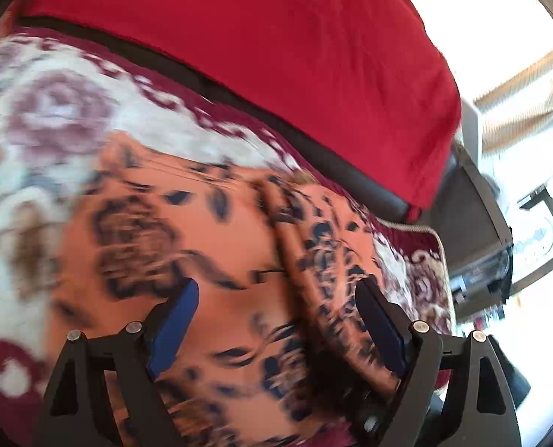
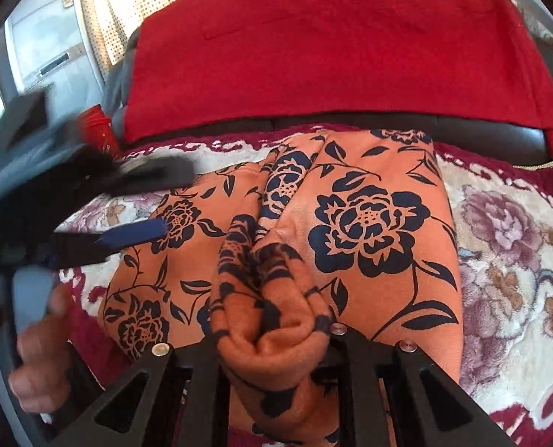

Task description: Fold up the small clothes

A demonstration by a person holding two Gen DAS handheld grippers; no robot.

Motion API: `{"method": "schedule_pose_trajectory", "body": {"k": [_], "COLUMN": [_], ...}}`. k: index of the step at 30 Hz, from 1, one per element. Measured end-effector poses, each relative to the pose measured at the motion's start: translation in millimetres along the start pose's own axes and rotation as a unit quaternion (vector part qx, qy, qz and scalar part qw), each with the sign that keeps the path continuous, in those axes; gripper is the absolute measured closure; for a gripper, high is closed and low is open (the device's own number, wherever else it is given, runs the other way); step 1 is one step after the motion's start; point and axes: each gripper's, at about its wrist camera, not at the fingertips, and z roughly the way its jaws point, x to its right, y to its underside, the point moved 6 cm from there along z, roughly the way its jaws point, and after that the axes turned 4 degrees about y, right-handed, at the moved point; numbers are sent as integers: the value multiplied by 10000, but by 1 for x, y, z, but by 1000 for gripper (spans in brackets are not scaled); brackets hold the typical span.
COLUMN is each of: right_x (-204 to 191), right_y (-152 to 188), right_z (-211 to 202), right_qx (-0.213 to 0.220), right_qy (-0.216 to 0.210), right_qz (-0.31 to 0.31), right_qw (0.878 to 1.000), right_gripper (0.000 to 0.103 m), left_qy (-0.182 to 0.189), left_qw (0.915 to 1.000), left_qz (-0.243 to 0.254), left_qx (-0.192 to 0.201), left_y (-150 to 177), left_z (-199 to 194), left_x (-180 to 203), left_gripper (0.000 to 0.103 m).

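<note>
Through my left wrist camera, I am holding my left gripper (image 1: pixel 278 290) over the orange garment (image 1: pixel 209 246) with its dark flower print, and its two blue-padded fingers (image 1: pixel 174 329) are standing wide apart with nothing between them. The garment is lying spread on the floral blanket (image 1: pixel 45 111), and a raised fold of it is running up close beside the right-hand finger. The picture is smeared, so finer detail of the cloth is hard to make out. Beyond the blanket, a red cloth (image 1: pixel 276 48) is draping over a dark cushion edge. Through my right wrist camera, I am gripping with my right gripper (image 2: pixel 276 339) a bunched wad of the same garment (image 2: pixel 369 223); the cloth is filling the space between the fingers and hiding their pads, and it is bulging toward the lens. The rest of the garment is lying flat on the blanket (image 2: pixel 511 260), reaching back toward the red cloth (image 2: pixel 332 48). At the left edge my left gripper (image 2: pixel 153 201) is hovering blurred over the garment's left part, jaws spread, and my hand (image 2: pixel 41 339) is wrapping around its handle.
</note>
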Motion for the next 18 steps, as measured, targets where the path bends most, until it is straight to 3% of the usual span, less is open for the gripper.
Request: {"method": "schedule_pose_trajectory", "body": {"k": [3, 5, 7, 9, 10, 11, 15, 18], "right_x": [2, 3, 2, 2, 2, 2, -6, -27], "right_y": [5, 8, 11, 15, 17, 17, 1, -16], "right_z": [-10, -15, -18, -22, -22, -23, -51, -72], "right_qx": [177, 279, 339, 376, 366, 348, 619, 873], "right_qy": [-7, 8, 35, 52, 45, 33, 92, -12], "right_qz": [65, 21, -69, -122, -143, -147, -317, -485], "right_qw": [9998, 9996, 9994, 9992, 9992, 9993, 9975, 9950], "right_gripper": [87, 87, 87, 87, 87, 87, 87, 87], "left_qy": [141, 144, 1, -179, -198, -195, -11, 126], "left_qw": [9992, 9984, 9968, 9953, 9952, 9949, 9927, 9876], "left_qz": [113, 161, 183, 203, 262, 436, 1145, 1563], "left_qx": [-357, -519, -775, -929, -924, -890, -381, 6], "left_y": [-10, -16, -14, -17, -18, -20, -33, -49], "left_z": [30, 46, 62, 78, 79, 79, 48, 14], "left_x": [18, 25, 28, 24, 25, 31, 63, 64], "left_gripper": [17, 30, 50, 65, 84, 89, 91, 91]}}
